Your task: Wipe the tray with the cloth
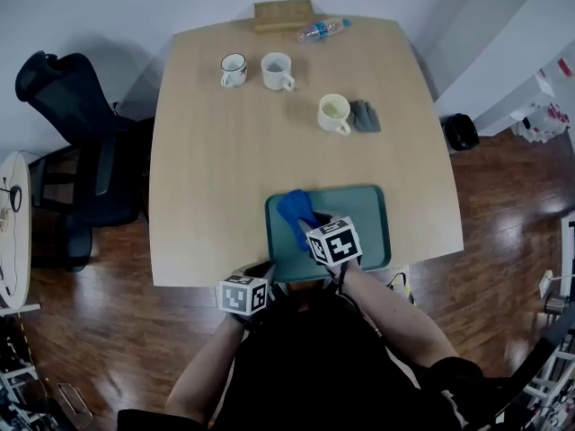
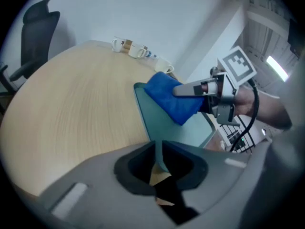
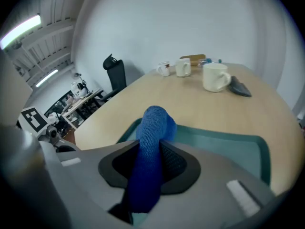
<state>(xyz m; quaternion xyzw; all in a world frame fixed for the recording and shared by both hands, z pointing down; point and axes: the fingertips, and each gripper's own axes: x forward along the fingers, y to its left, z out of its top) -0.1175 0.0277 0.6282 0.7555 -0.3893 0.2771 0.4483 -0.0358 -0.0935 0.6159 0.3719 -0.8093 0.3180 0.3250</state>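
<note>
A green tray [image 1: 363,212] lies at the near edge of the wooden table [image 1: 216,169]. My right gripper [image 1: 311,224] is shut on a blue cloth [image 1: 294,206] over the tray's left part. In the right gripper view the cloth [image 3: 154,128] bulges out between the jaws of that gripper [image 3: 147,175], above the tray [image 3: 224,147]. My left gripper [image 1: 266,277] is at the tray's near left corner. In the left gripper view the tray's rim [image 2: 151,120] runs in between the jaws of the left gripper [image 2: 158,159], which are closed on it. The right gripper [image 2: 191,88] and the cloth [image 2: 170,98] show there too.
Two white mugs [image 1: 234,70] [image 1: 277,71] stand at the back. A third mug [image 1: 333,113] stands beside a grey cloth [image 1: 365,116]. A water bottle [image 1: 322,30] and a wooden box [image 1: 284,14] lie at the far edge. A black office chair [image 1: 79,151] stands left of the table.
</note>
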